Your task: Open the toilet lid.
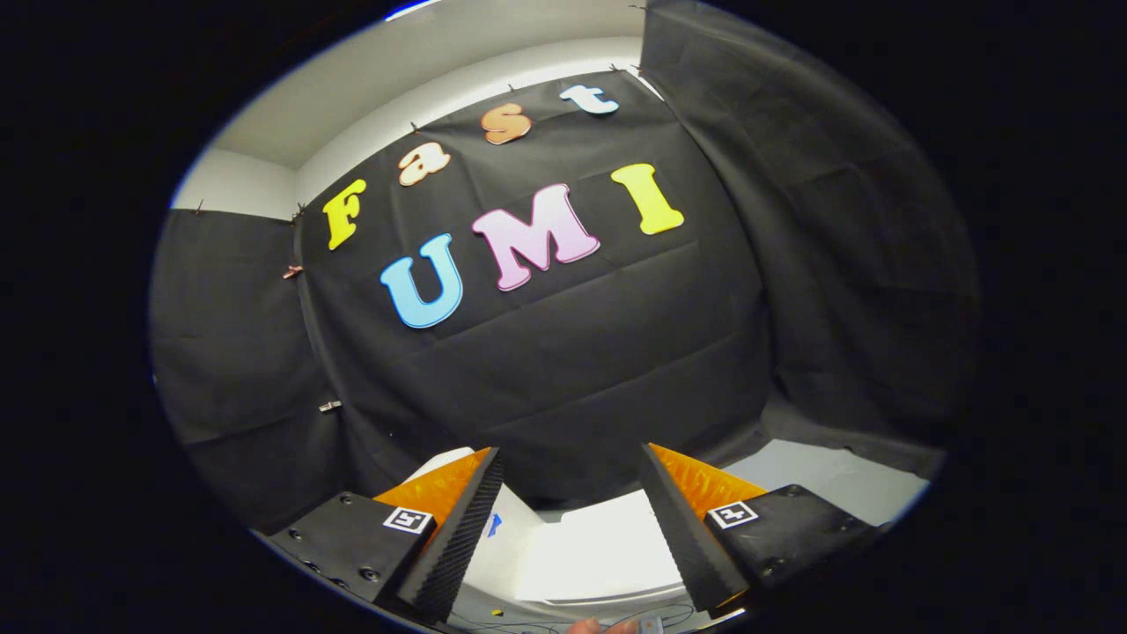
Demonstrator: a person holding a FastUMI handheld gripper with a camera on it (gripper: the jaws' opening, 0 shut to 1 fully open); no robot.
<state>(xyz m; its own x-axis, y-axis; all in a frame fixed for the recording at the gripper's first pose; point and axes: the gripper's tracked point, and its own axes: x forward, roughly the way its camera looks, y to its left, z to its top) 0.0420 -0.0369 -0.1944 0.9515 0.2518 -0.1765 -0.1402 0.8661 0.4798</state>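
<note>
Tool (570, 528) is open: the two fingers stand wide apart w/ a clear gap between them, nothing gripped, neither finger touching anything. Each finger shows a ribbed inner face, and a square marker tag sits on each finger mount. At the very bottom, below the gap, a small part of a hand (592, 626) shows next to a small grey object, type cannot be told, w/ thin cables (528, 623) lying on the surface there. Between the fingers and just ahead of them lies the toilet lid (599, 550): a white, smooth, flat-looking panel, seen from above and at an angle; it appears to be down, but the hinge is not visible, so the exact position cannot be confirmed. A small blue mark (494, 525) sits on the white body just inside the left finger. More of the white toilet body shows behind the left finger tip. Right of the right finger, a pale grey floor (828, 480) area runs toward the wall. Beyond the fingers, the black cloth wall (563, 379) of the booth hangs in folds, w/ small clips (329, 406) at the seam on the left. Above the cloth, a plain white room wall and ceiling (423, 70).
</note>
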